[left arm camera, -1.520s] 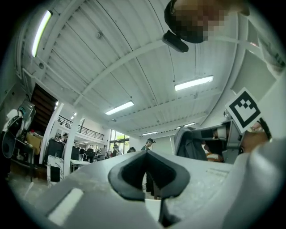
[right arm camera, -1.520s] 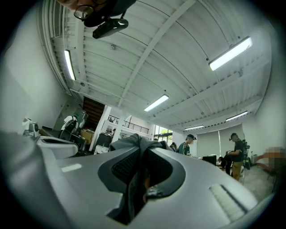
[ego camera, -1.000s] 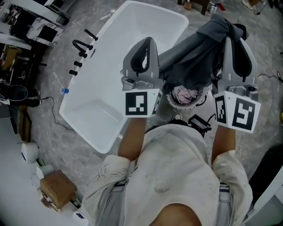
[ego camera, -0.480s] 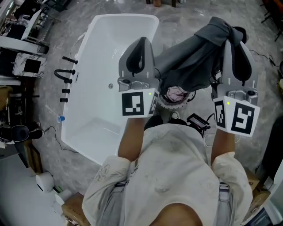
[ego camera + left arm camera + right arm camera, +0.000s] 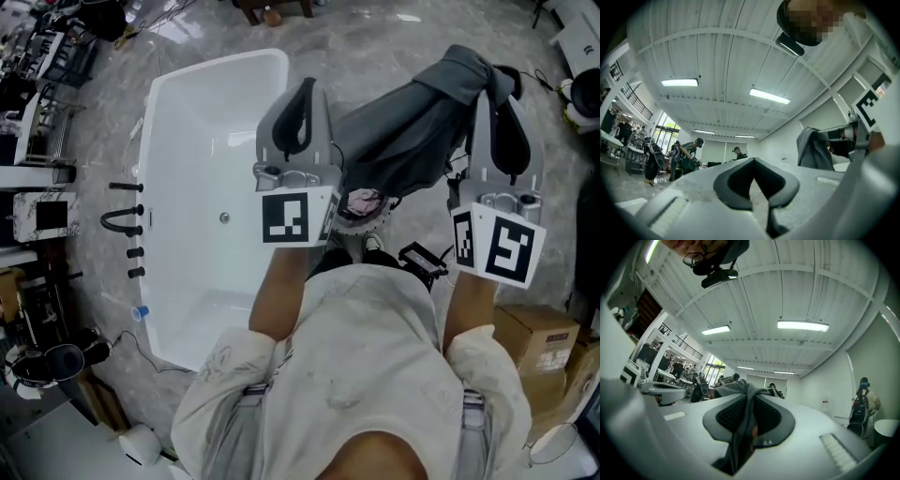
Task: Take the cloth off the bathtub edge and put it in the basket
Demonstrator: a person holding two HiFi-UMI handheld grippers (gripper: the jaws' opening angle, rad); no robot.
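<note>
Grey marble-look floor [image 5: 375,37] here, with a white freestanding bathtub [image 5: 202,141] sitting on it. Round white basket [image 5: 364,223] just beside the tub, cardboard box [image 5: 534,336] off right.

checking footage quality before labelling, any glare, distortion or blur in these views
Head view: even light, sharp, only a soft sheen on the white rectangular bathtub, straight lines bowed at the edges. Left gripper view: heavy fisheye, black corners, white ceiling strip lights blown out. Right gripper view: same fisheye and vignette; the dark grey cloth between the jaws is sharp.
</note>
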